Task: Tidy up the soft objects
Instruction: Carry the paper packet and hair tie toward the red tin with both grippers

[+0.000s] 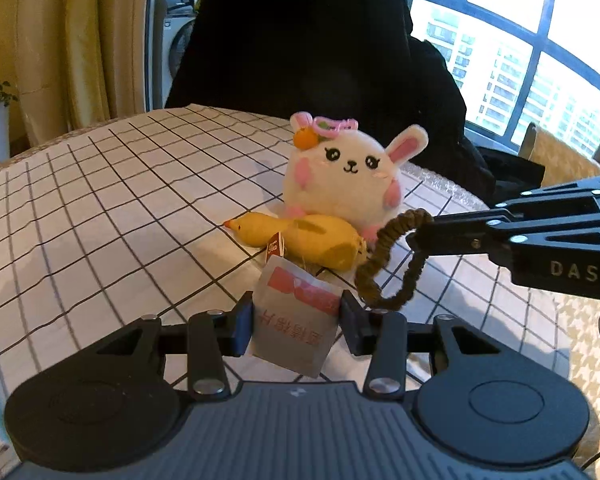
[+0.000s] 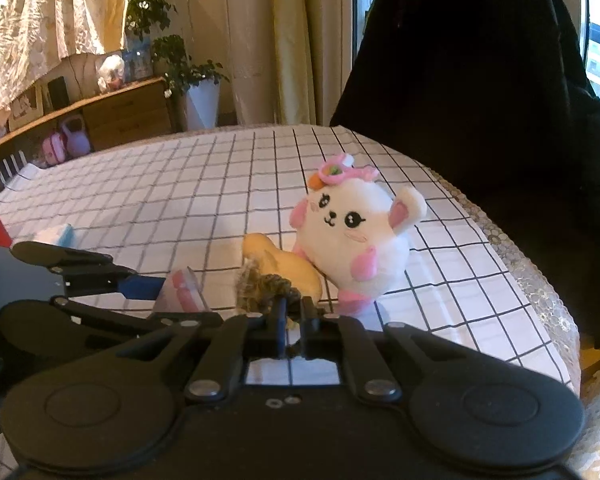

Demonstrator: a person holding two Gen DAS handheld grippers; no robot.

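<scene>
The left tongs (image 1: 296,322) clench the paper tag (image 1: 296,316) of the yellow duck plush (image 1: 300,238). The right tongs (image 2: 294,322) pinch its brown cord loop (image 1: 388,256). Just beyond both, the white bunny plush (image 1: 346,176) sits on the checked worktop (image 1: 100,208).

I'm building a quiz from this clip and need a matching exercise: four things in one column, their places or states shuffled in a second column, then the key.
Things:
1. white bunny plush
2. yellow duck plush
3. paper tag
4. brown cord loop

States:
A. pinched in the right tool
B. lying on its side on the checked tablecloth
C. sitting upright behind the duck
D. clamped between the left tool's fingers

Pairs: 1-C, 2-B, 3-D, 4-A
</scene>
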